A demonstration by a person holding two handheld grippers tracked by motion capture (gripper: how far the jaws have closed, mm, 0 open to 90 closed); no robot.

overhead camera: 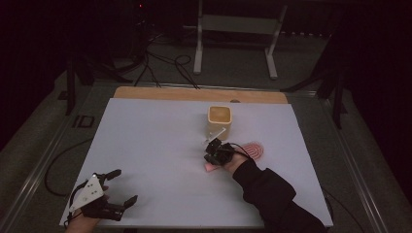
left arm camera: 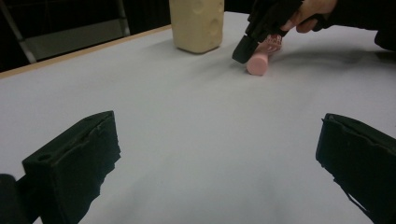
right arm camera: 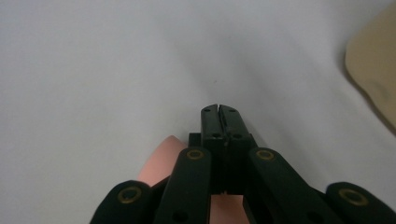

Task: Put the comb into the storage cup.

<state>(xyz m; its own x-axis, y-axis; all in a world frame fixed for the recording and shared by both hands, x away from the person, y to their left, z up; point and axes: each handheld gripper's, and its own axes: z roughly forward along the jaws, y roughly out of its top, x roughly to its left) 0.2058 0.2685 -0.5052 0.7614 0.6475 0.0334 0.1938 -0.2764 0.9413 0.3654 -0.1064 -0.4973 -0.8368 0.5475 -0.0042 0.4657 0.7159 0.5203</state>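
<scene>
My right gripper (overhead camera: 214,151) has its fingers (right arm camera: 219,122) pressed together with nothing visibly between them, angled down over a pink cylinder (left arm camera: 257,64) lying on the white tabletop (overhead camera: 160,141); the cylinder sits just beneath and behind the tips, probably about to be nudged or regrasped. Just beyond stands a tan container (overhead camera: 219,121), and to the side a red-striped disc (overhead camera: 253,150), near my hand. Well apart, toward my own side of the tabletop, my left gripper (overhead camera: 114,188) rests with fingers (left arm camera: 74,163) spread wide and empty, seemingly waiting.

High view overhead facing forward, both tool views low along the table (overhead camera: 155,141), sharing its white top
</scene>
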